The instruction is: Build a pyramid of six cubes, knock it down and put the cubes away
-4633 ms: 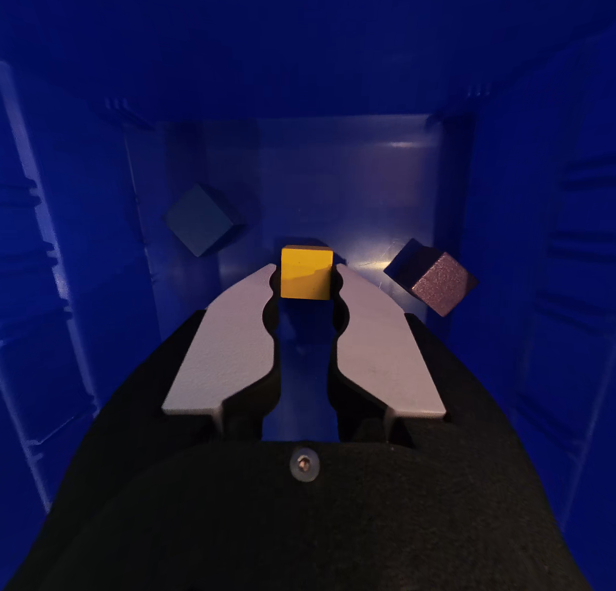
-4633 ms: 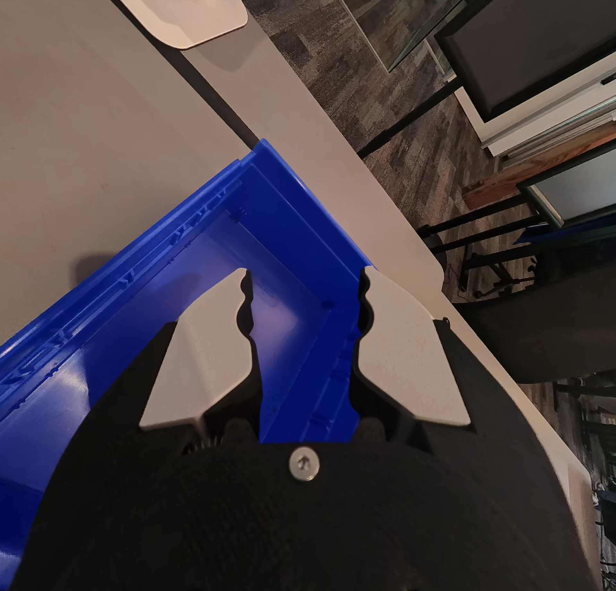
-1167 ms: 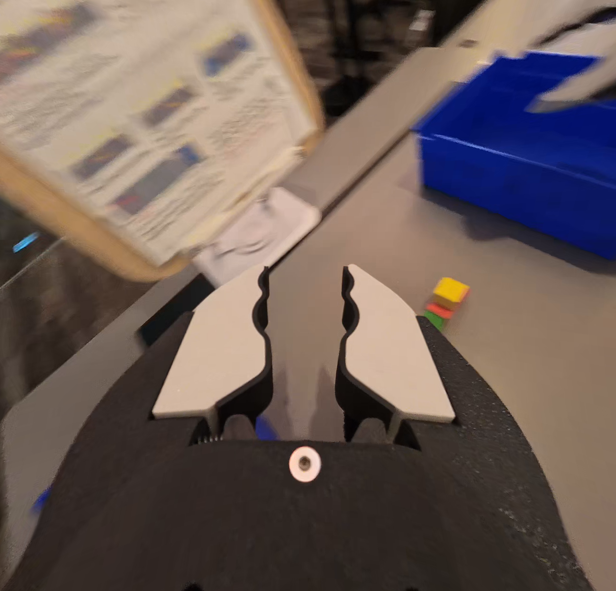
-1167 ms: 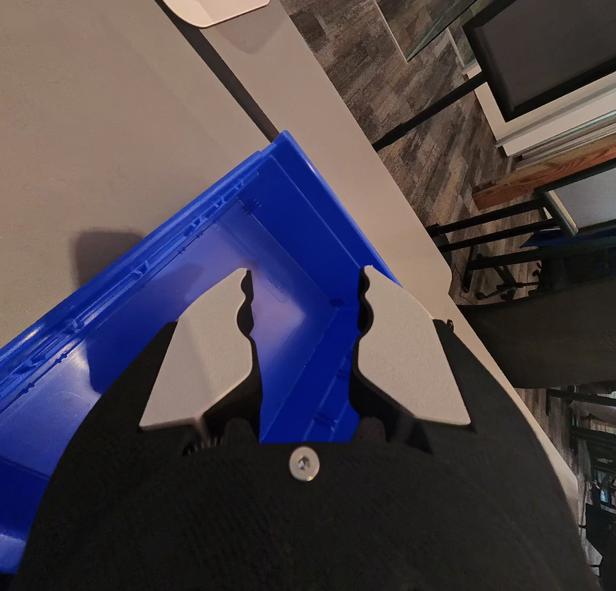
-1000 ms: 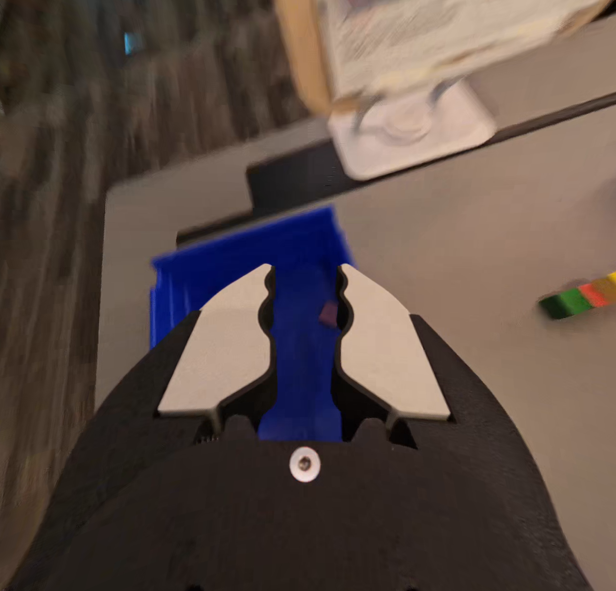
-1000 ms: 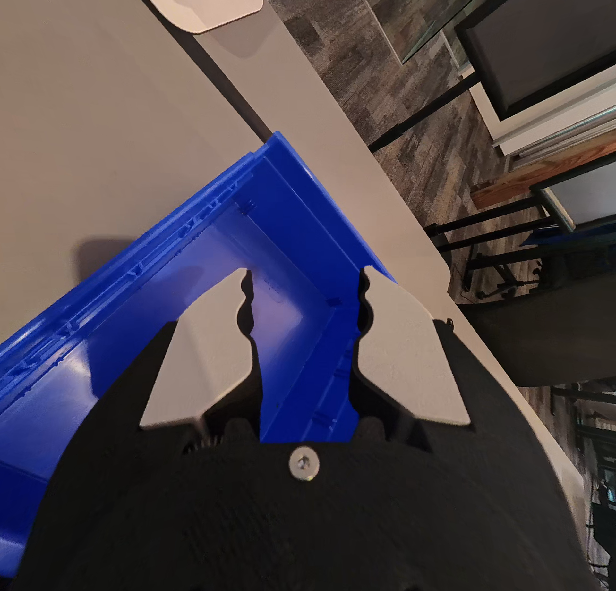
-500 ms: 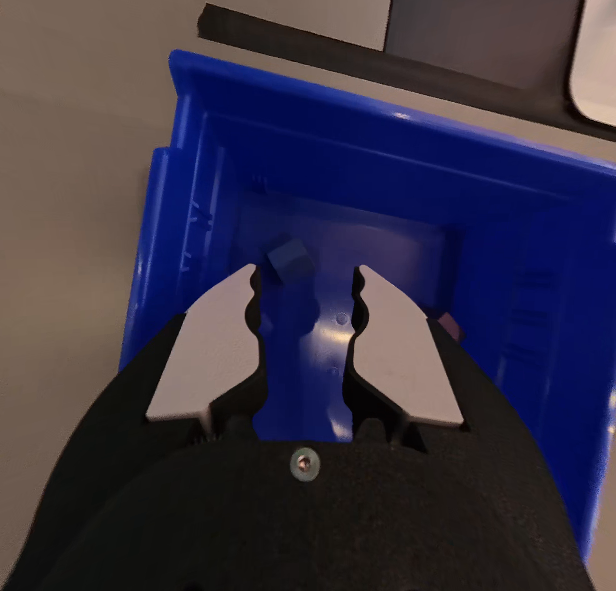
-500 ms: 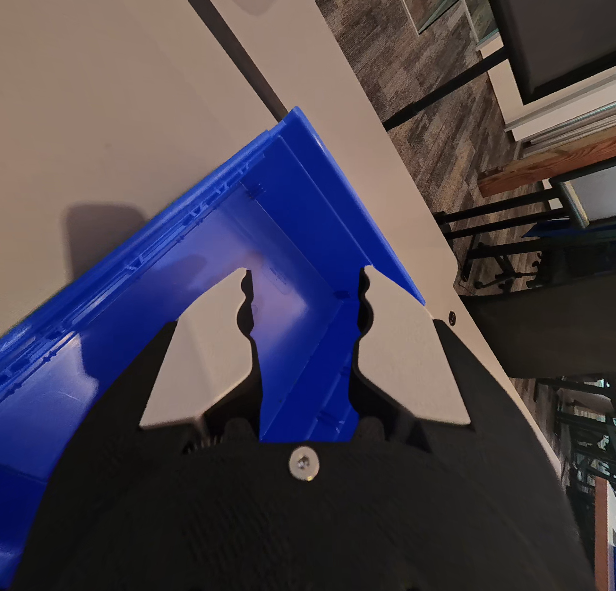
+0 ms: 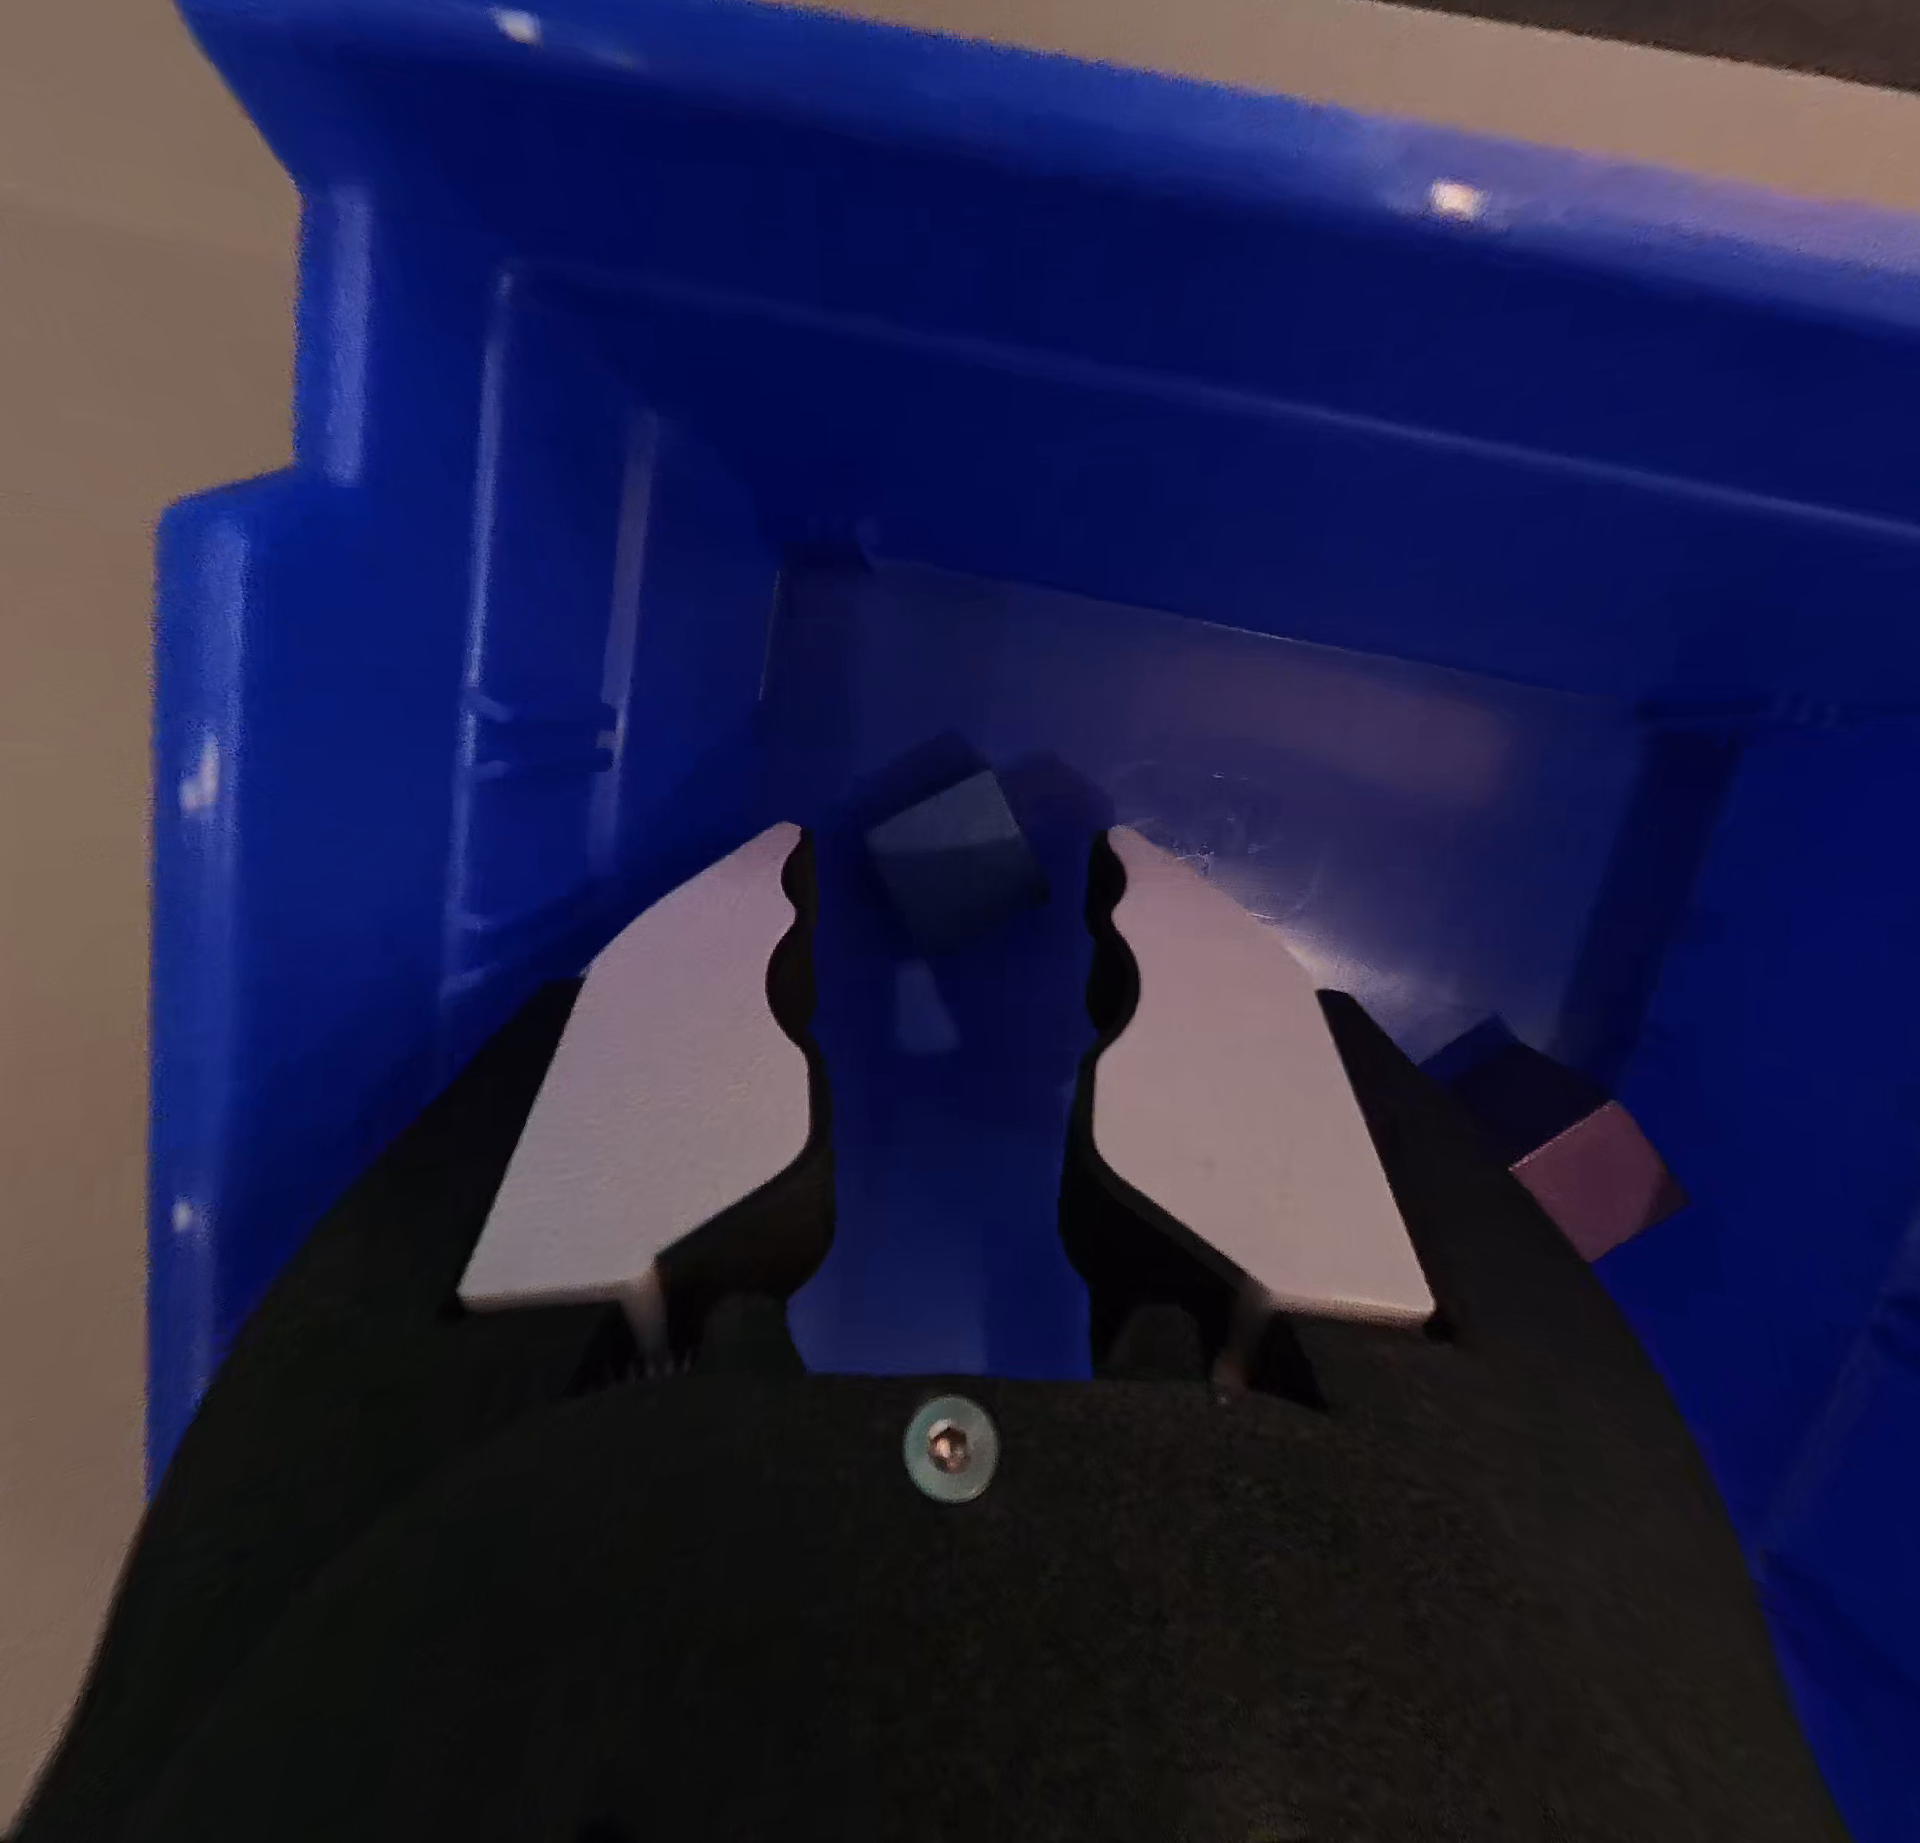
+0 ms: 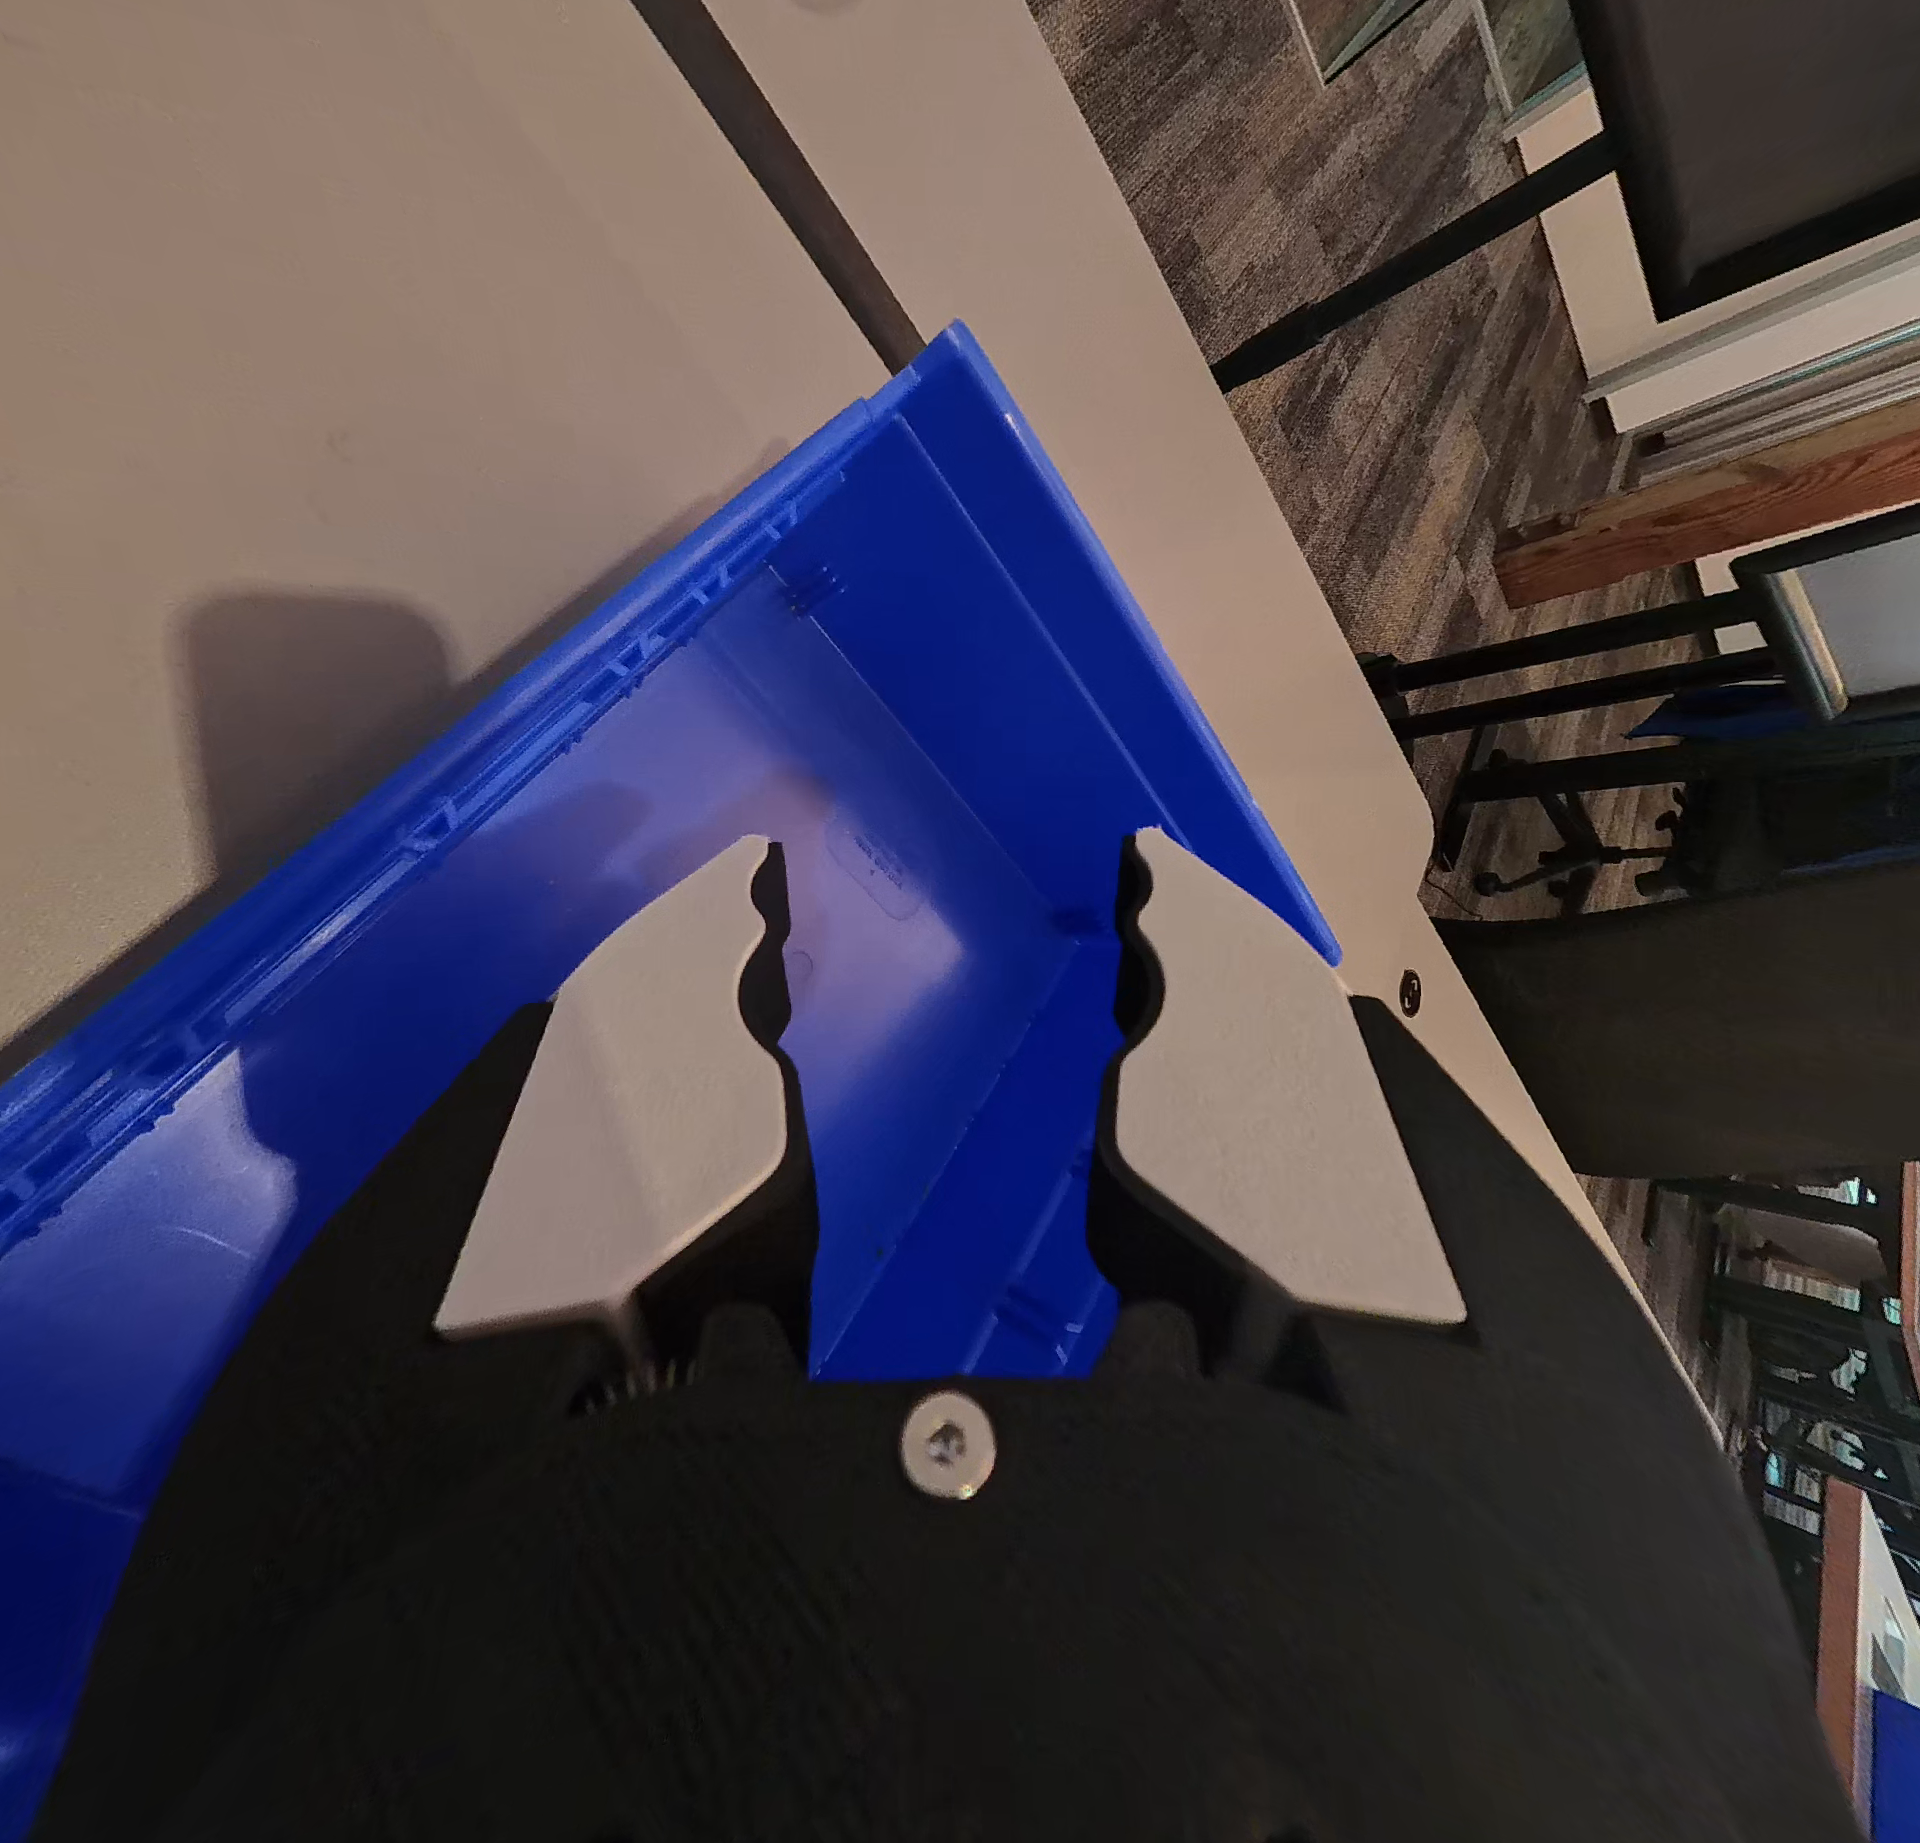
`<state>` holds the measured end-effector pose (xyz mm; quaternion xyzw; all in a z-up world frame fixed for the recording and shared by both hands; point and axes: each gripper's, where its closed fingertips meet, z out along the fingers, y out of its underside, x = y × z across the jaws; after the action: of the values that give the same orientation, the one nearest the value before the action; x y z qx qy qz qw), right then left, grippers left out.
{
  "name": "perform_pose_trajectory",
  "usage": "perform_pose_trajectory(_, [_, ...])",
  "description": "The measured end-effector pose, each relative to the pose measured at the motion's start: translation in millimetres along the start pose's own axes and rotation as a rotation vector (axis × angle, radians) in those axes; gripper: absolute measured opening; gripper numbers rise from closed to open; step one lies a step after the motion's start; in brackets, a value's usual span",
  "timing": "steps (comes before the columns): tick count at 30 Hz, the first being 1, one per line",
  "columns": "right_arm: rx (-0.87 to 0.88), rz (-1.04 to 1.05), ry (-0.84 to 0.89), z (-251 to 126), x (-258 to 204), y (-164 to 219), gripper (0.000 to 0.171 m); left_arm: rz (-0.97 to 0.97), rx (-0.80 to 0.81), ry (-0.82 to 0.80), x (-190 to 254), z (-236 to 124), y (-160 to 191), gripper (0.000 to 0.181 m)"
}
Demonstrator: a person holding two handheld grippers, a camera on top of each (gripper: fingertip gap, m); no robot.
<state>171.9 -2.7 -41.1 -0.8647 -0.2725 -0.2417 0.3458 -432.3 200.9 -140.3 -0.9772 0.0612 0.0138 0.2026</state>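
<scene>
In the left wrist view my left gripper (image 9: 945, 843) is open and empty, pointing down into a blue bin (image 9: 1143, 359). A blue cube (image 9: 951, 848) lies on the bin floor just past the fingertips, in line with the gap. A purple cube (image 9: 1579, 1185) lies to the right, partly hidden by the right finger. In the right wrist view my right gripper (image 10: 951, 848) is open and empty, held over a corner of a blue bin (image 10: 1091, 588). No cube shows in that view.
The bins stand on a grey table (image 10: 312, 287). A dark seam (image 10: 748, 131) crosses the table. The table's edge (image 10: 1351, 754) runs close behind the right bin, with patterned floor and dark furniture (image 10: 1714, 962) beyond. The tips of one gripper are about 65 cm away from the tips of the other. My right tips are about 50 cm from the purple cube (image 9: 1579, 1185), my left tips only 10 cm.
My left gripper swung away from the stacked cubes on the table to the blue bin and has dropped lower into it, toward the blue cube. The right gripper has drifted only slightly.
</scene>
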Motion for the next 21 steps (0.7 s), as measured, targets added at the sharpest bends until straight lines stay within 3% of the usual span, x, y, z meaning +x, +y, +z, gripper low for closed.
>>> perform_pose_trajectory(4, [-0.002, 0.0, -0.002, 0, 0, 0, 0.062, 0.029, -0.028, -0.004, 4, 5, 3, 0.037])
perform_pose_trajectory(15, [-0.002, -0.003, -0.006, 0, -1, 0, 0.062, 0.092, -0.019, 0.039, 5, -16, 8, 0.035])
perform_pose_trajectory(21, [0.007, 0.008, -0.002, -3, 2, 1, 0.062, 0.042, 0.064, 0.313, 29, -62, 7, 0.034])
